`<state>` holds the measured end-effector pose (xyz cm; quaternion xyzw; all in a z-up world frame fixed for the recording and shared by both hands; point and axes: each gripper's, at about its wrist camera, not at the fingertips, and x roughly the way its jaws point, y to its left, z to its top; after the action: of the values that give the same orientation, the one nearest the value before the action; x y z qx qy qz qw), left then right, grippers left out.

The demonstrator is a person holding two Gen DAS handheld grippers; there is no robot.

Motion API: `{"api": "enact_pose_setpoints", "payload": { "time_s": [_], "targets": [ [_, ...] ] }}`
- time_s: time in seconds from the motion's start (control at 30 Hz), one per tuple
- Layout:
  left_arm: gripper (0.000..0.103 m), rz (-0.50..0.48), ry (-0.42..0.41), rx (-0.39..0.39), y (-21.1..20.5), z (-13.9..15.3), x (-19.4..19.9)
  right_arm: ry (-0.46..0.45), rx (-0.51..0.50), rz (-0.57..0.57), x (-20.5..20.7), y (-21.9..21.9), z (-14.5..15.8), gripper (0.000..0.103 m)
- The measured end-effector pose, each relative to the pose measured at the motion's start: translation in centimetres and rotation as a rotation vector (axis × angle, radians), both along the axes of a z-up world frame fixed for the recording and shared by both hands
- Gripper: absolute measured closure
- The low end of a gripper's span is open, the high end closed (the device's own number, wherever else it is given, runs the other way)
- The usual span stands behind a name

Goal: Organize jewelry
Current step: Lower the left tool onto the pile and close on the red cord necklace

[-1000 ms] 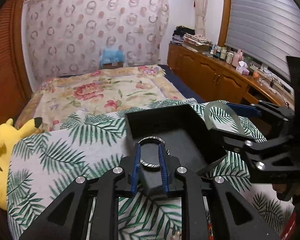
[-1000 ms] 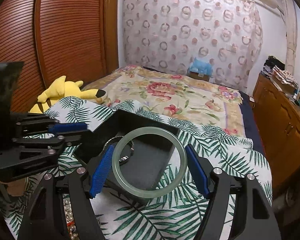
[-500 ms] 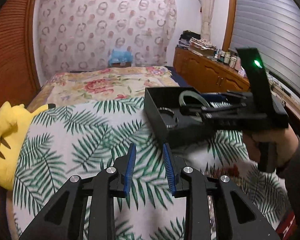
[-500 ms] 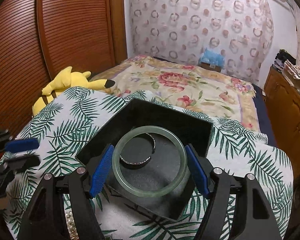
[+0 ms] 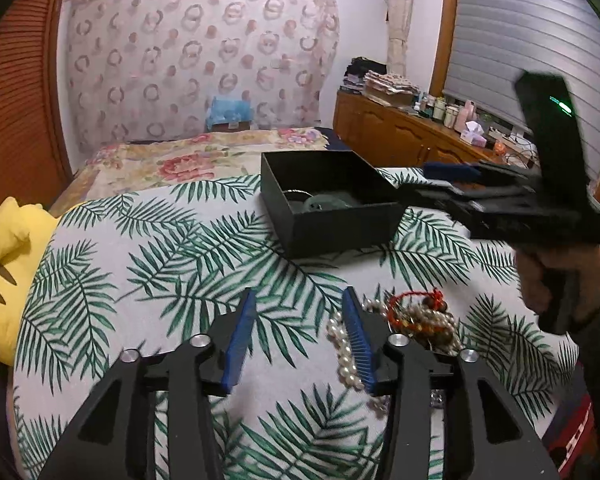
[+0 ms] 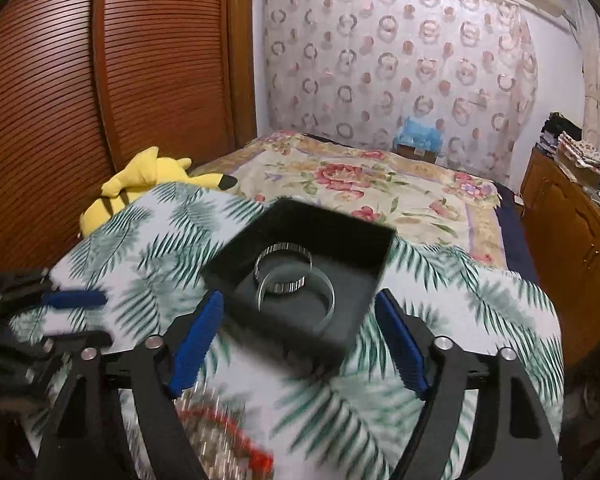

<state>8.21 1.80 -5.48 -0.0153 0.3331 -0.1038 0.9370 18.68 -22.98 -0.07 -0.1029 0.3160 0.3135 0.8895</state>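
A black open box (image 6: 300, 216) sits on the palm-leaf cloth (image 5: 160, 260). Inside lie a pale green bangle (image 6: 333, 300) and a silver bracelet (image 6: 286, 247), the bracelet resting partly on the bangle. My right gripper (image 6: 300, 320) stands open just short of the box's near corner, empty. In the left wrist view that gripper (image 5: 428, 182) hovers beside the box (image 5: 340, 232). My left gripper (image 5: 300, 320) is low over the cloth, jaws opening, with nothing between them. A heap of pearl and red-string jewelry (image 5: 412, 320) lies against its right finger.
A yellow plush toy (image 6: 148, 176) lies at the cloth's left edge by the slatted wooden wardrobe (image 6: 100, 100). Beyond the box is a floral bedspread (image 6: 360, 184). A wooden cabinet (image 5: 400, 140) with bottles runs along the right wall. A person's hand (image 5: 560, 280) holds the right gripper.
The left gripper let the silver bracelet go in the box, drew back toward the jewelry heap and widened. The right gripper dropped the green bangle into the box and pulled back.
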Motion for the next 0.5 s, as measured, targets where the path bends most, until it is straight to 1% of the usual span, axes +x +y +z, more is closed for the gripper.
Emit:
{"api": "enact_pose_setpoints", "payload": {
  "time_s": [0.17,0.33,0.5],
  "targets": [
    [0.056,-0.022,0.011,-0.007,-0.9,-0.4,-0.8,0.05,0.002,-0.019,-4.1,-3.0,-1.8,0.043],
    [0.056,-0.052,0.034,-0.019,-1.9,-0.9,-0.8,0.083,-0.003,-0.043,-7.6,-4.7,-3.9,0.045],
    [0.056,-0.091,0.064,-0.055,-3.2,-1.2,-0.6,0.107,0.007,-0.049,-9.9,-5.5,-4.9,0.048]
  ]
}}
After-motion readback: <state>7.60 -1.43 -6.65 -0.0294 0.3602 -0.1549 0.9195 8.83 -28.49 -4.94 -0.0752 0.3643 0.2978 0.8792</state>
